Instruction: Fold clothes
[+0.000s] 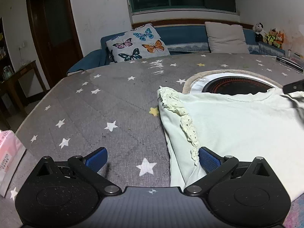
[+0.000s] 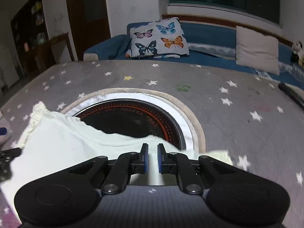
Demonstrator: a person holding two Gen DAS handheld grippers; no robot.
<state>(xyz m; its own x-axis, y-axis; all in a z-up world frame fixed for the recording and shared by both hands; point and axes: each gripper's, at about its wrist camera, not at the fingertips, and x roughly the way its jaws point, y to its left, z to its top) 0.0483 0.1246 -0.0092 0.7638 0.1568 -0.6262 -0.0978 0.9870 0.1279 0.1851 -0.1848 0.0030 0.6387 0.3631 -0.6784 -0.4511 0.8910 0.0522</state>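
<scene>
The pale ruffle-sleeved top lies spread on the star-print table cover, its neckline overlapping the round cooktop — dragged cloth could snag on that rim. The left gripper stands wide open, one finger at the ruffle, holding nothing. The right gripper is nearly closed over the top; whether it pinches cloth I cannot tell. The hem is cut off.

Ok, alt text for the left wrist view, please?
The left gripper, jaws wide open, straddles the lace-trimmed left edge of a pale shirt lying flat on a grey star-print table cover. A butterfly cushion sits on the sofa behind.
</scene>
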